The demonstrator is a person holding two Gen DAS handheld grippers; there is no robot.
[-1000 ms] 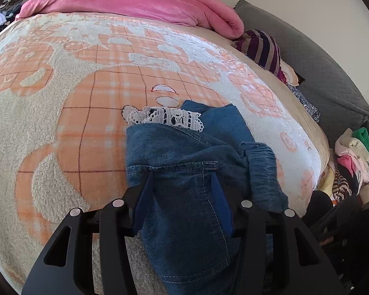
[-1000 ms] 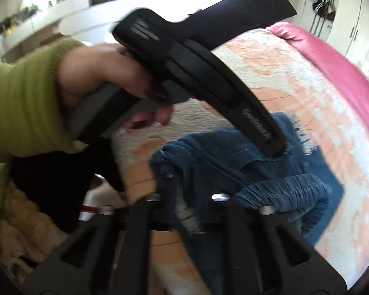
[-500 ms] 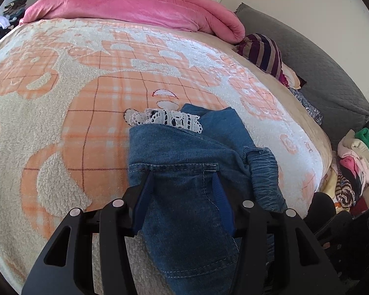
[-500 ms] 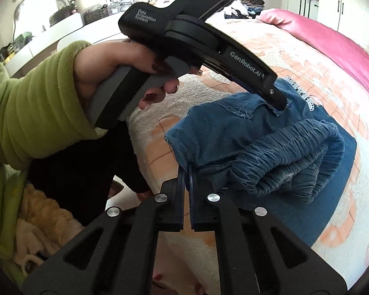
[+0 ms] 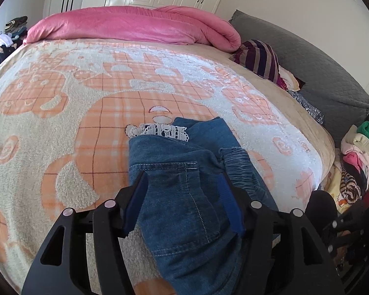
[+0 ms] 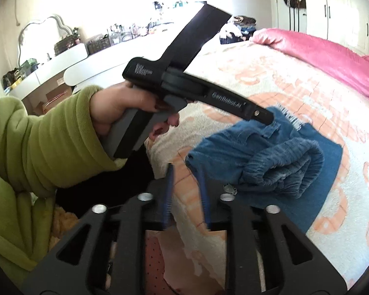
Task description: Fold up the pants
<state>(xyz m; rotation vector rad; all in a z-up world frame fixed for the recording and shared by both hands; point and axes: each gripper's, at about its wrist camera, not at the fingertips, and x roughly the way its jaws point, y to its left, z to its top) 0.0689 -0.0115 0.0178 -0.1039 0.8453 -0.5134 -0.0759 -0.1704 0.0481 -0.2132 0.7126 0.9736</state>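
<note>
Folded blue jeans (image 5: pixel 174 157) with a white lace trim (image 5: pixel 162 131) lie on the orange and cream blanket (image 5: pixel 61 123) near the bed's front edge. My left gripper (image 5: pixel 183 191) hovers over the back pocket. Its jaws are opening and the pads stand apart above the denim without pressing it. In the right wrist view the jeans (image 6: pixel 270 162) show their gathered waistband on top, with the left gripper (image 6: pixel 267 119) tip over their far edge. My right gripper (image 6: pixel 186 184) is just short of the near corner, jaws opening, nothing between the pads.
A pink duvet (image 5: pixel 135 27) lies rolled along the far side of the bed. A striped garment (image 5: pixel 260 59) and grey cushion (image 5: pixel 319 73) are at the right. Piled clothes (image 5: pixel 359 157) sit beside the bed. A green sleeve (image 6: pixel 49 142) reaches in beside a white dressing table (image 6: pixel 61 61).
My right gripper's jaws have gone from shut to parted and drawn back from the jeans' corner. The left gripper has lifted a little and its jaws have spread wider.
</note>
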